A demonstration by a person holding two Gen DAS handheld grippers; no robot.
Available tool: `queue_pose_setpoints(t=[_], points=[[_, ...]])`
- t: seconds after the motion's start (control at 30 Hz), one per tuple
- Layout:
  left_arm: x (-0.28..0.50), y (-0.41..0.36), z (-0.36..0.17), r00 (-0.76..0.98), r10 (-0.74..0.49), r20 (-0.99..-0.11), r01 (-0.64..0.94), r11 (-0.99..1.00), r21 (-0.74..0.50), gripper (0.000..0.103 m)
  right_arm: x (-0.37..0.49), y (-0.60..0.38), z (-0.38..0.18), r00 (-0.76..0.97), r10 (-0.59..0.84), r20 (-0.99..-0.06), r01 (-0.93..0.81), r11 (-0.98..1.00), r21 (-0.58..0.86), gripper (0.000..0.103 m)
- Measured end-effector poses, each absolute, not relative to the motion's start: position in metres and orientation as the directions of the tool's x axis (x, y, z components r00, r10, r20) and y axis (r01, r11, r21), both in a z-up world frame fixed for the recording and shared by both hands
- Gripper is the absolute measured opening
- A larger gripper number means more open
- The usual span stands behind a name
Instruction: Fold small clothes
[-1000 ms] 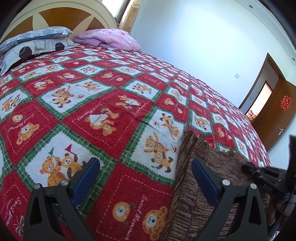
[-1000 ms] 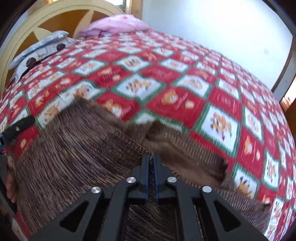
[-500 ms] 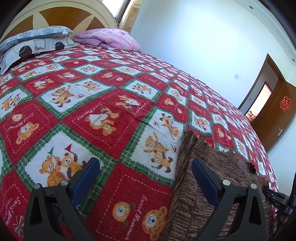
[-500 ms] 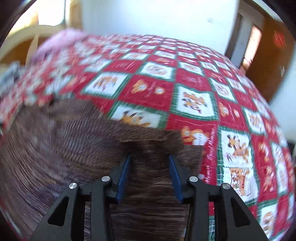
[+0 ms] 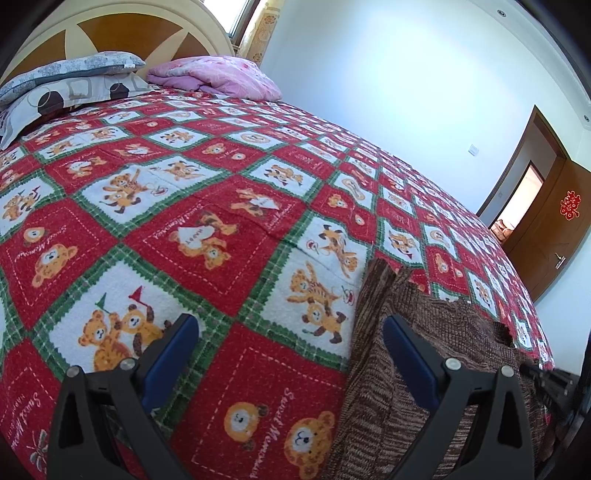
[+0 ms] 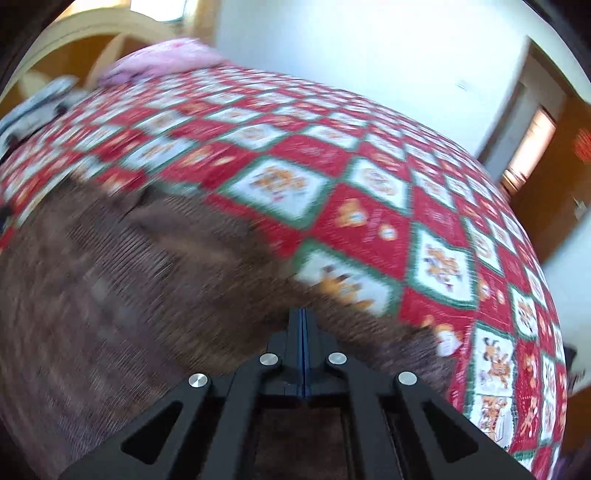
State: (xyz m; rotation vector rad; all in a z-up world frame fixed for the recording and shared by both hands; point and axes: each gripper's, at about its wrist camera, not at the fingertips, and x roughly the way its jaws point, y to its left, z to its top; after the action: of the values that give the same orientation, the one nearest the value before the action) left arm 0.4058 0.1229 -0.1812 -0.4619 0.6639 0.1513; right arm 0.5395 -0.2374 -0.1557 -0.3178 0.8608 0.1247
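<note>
Half a second ago the right gripper [image 6: 303, 317] had its blue pads spread over the brown knitted sweater [image 5: 436, 369]; now they stand pressed together, and the view is smeared with motion. Whether a fold of knit is pinched between them cannot be told, because the tips meet right at the blurred edge of the cloth. A second ago the pads were likewise together, so this reads as release and re-grip, probably the start of another fold. The left gripper [image 5: 291, 332] has not shifted: its jaws remain wide apart, one finger over the bare bedspread [image 5: 229, 206], the other over the sweater's left edge, gripping nothing. The sweater lies at the near edge of the bed, toward its foot-side corner, with a raised corner pointing up the bed and one sleeve opening showing at its far right. Count: one sweater, two grippers, one red checked teddy-bear bedspread, two grey patterned pillows [image 5: 70, 85] stacked at the headboard [image 5: 110, 29], one pink quilt [image 5: 218, 75] bundled beside them, one brown door [image 5: 557, 229] standing open.
</note>
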Motion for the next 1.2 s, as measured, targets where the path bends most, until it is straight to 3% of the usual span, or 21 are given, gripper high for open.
queue_pose_setpoints(t=[0.17,0.2,0.23,0.27,0.4,0.47,0.5,0.53,0.57,0.73,0.9,0.97,1.03,1.2], points=[[0.405,0.124,-0.182,0.783,-0.014,-0.622,-0.278,0.886,-0.371,0.103,0.534,-0.253,-0.141,0.610,0.152,-0.778,-0.284,0.958,-0.035,0.003],[0.405,0.124,-0.182,0.783,-0.015,-0.622,-0.278,0.886,-0.372,0.103,0.529,-0.248,-0.142,0.603,0.173,-0.778,-0.319,0.947,-0.037,0.023],[0.405,0.124,-0.182,0.783,-0.015,-0.622,-0.278,0.886,-0.371,0.103,0.521,-0.244,-0.141,0.601,0.191,-0.776,-0.352,0.935,-0.043,0.049],[0.405,0.124,-0.182,0.784,-0.015,-0.621,-0.278,0.885,-0.373,0.103,0.516,-0.240,-0.142,0.600,0.210,-0.772,-0.372,0.927,-0.037,0.055],[0.405,0.125,-0.182,0.786,-0.019,-0.618,-0.277,0.883,-0.378,0.103,0.507,-0.222,-0.156,0.565,0.214,-0.797,-0.436,0.897,-0.069,0.053],[0.405,0.125,-0.182,0.786,-0.018,-0.618,-0.277,0.884,-0.378,0.103,0.508,-0.216,-0.163,0.546,0.213,-0.810,-0.449,0.891,-0.068,0.041],[0.405,0.125,-0.182,0.786,-0.018,-0.618,-0.277,0.883,-0.378,0.103,0.508,-0.214,-0.163,0.552,0.210,-0.807,-0.451,0.889,-0.077,0.029],[0.404,0.125,-0.182,0.786,-0.019,-0.618,-0.276,0.883,-0.379,0.103,0.507,-0.211,-0.162,0.558,0.204,-0.804,-0.453,0.887,-0.089,0.006],[0.404,0.126,-0.183,0.786,-0.019,-0.617,-0.276,0.883,-0.380,0.103,0.507,-0.208,-0.161,0.573,0.181,-0.799,-0.445,0.887,-0.118,0.002],[0.404,0.126,-0.182,0.787,-0.019,-0.616,-0.276,0.883,-0.380,0.103,0.519,-0.213,-0.149,0.620,0.143,-0.771,-0.376,0.917,-0.132,0.002],[0.404,0.126,-0.182,0.788,-0.021,-0.616,-0.276,0.882,-0.383,0.103,0.533,-0.213,-0.159,0.571,0.162,-0.805,-0.372,0.925,-0.078,0.003],[0.404,0.126,-0.182,0.788,-0.020,-0.616,-0.276,0.882,-0.382,0.103,0.529,-0.218,-0.156,0.590,0.153,-0.793,-0.360,0.929,-0.089,0.011],[0.404,0.126,-0.182,0.788,-0.021,-0.615,-0.276,0.882,-0.383,0.103,0.522,-0.230,-0.149,0.609,0.153,-0.779,-0.338,0.938,-0.080,0.039],[0.404,0.126,-0.182,0.789,-0.021,-0.614,-0.275,0.882,-0.383,0.103,0.509,-0.292,-0.146,0.628,0.023,-0.778,-0.177,0.978,-0.114,0.039]])
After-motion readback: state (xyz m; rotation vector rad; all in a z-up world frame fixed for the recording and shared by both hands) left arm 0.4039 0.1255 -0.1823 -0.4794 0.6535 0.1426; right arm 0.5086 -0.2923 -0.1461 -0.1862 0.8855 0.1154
